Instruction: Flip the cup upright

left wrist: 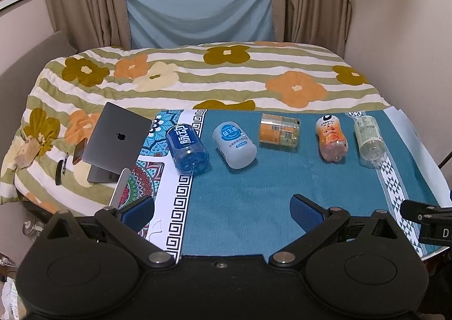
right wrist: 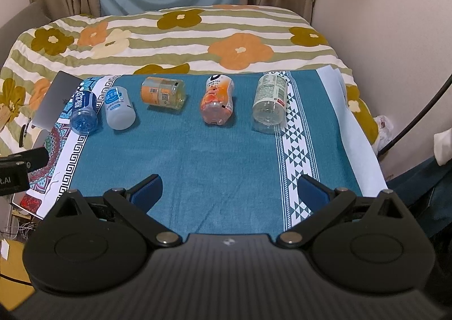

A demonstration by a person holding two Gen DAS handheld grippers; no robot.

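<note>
Several cut-bottle cups lie on their sides in a row on a teal cloth (left wrist: 248, 193) (right wrist: 197, 156): a blue one (left wrist: 186, 149) (right wrist: 83, 113), a white one (left wrist: 234, 145) (right wrist: 118, 111), an orange-labelled clear one (left wrist: 279, 130) (right wrist: 163, 93), an orange-pink one (left wrist: 332, 137) (right wrist: 217, 104) and a pale green-labelled clear one (left wrist: 370, 140) (right wrist: 269, 101). My left gripper (left wrist: 223, 212) is open and empty, near the cloth's front edge, well short of the cups. My right gripper (right wrist: 230, 193) is open and empty, also short of the row.
A half-open grey laptop (left wrist: 117, 142) and a phone (left wrist: 79, 150) lie left of the cloth on the flowered quilt (left wrist: 226, 80). A patterned white mat (left wrist: 169, 187) borders the cloth's left side. A wall stands close on the right (right wrist: 395, 23).
</note>
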